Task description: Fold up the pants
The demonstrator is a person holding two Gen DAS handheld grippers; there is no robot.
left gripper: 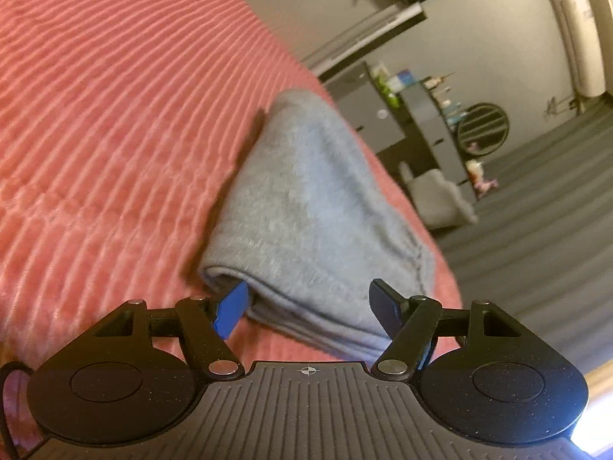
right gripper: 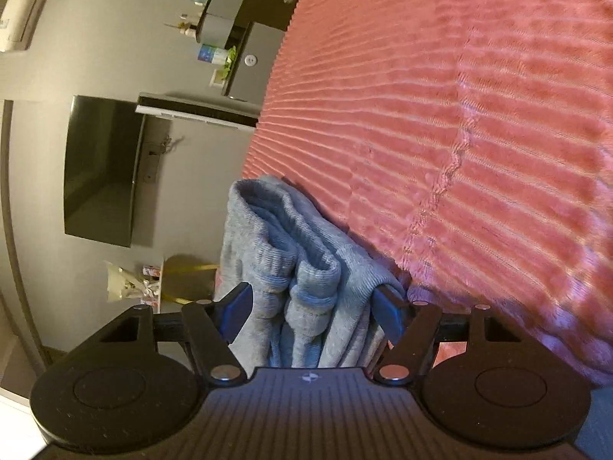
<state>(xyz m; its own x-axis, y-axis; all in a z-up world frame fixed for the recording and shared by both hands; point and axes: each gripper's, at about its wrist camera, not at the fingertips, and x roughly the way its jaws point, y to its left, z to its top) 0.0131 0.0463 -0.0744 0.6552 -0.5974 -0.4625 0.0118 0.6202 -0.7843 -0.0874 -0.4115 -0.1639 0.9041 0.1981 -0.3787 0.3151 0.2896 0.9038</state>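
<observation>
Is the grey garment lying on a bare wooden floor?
No, the folded grey pants lie on a pink ribbed bedspread, as the left wrist view shows, with the floor off beyond the bed's edge.

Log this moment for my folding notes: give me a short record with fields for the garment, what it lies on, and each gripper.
garment: grey pants, folded into a thick bundle
surface: pink ribbed bedspread
position: near the bedspread's edge
left gripper: jaws apart, straddling the bundle's near end, one blue finger at the fold
right gripper: jaws apart with the bunched cuffs between them; pads not clearly pressing
background: dark screen on the wall
</observation>
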